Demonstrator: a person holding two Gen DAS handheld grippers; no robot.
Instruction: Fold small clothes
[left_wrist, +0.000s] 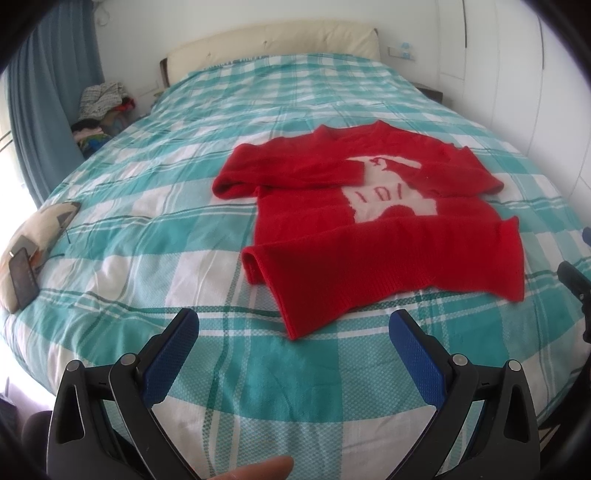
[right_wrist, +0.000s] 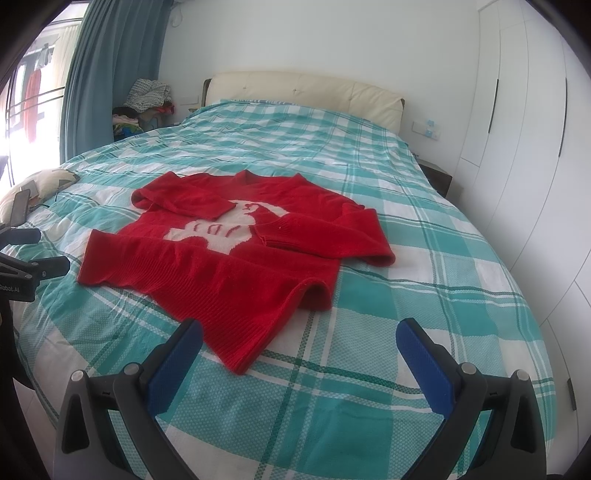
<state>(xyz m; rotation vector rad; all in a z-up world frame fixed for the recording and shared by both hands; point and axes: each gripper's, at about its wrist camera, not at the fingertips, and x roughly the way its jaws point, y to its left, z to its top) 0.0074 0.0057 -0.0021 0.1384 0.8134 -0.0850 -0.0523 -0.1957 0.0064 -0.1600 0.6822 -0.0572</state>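
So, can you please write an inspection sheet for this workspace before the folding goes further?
Surface: bed with teal checked cover, lightly wrinkled.
Job's things: red sweater lying face up, both sleeves folded across the chest, hem toward the cameras.
Clutter: small cushion with a dark phone-like object at the bed's left edge.
Grippers: left gripper open, right gripper open, both empty.
Cables: nothing seen.
Surroundings: clothes pile, blue curtain, white wardrobe.

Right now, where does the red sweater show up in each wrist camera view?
Left wrist view: red sweater lies right of centre on the checked bed cover, beyond the open left gripper.
Right wrist view: sweater lies left of centre, hem near the open right gripper.
Shared landmark: cream headboard.
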